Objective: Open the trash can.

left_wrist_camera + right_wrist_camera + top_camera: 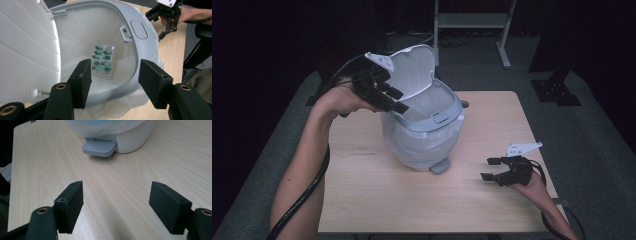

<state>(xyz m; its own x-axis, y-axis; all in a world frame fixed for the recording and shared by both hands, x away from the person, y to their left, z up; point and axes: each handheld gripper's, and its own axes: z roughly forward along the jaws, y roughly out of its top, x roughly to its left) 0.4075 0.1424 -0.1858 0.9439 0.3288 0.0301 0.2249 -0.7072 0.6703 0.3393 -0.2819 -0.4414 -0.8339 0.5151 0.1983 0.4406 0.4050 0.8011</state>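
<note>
L claw [398, 100] released, empty, above open bin [424, 135] rim; pill pack [103, 61] inside. R claw [490, 168] released nr desk [377, 200] right edge.

Black hand-held gripper [398, 100], grey plate

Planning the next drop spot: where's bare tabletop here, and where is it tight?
Free: the near strip of the table between the bin's pedal and the front edge, and the near-left area beside the left forearm. Narrower: far-right corner behind the right hand-held gripper. Crowded: the bin mid-table, with the left hand-held gripper over its open mouth and a blister pack inside.
</note>
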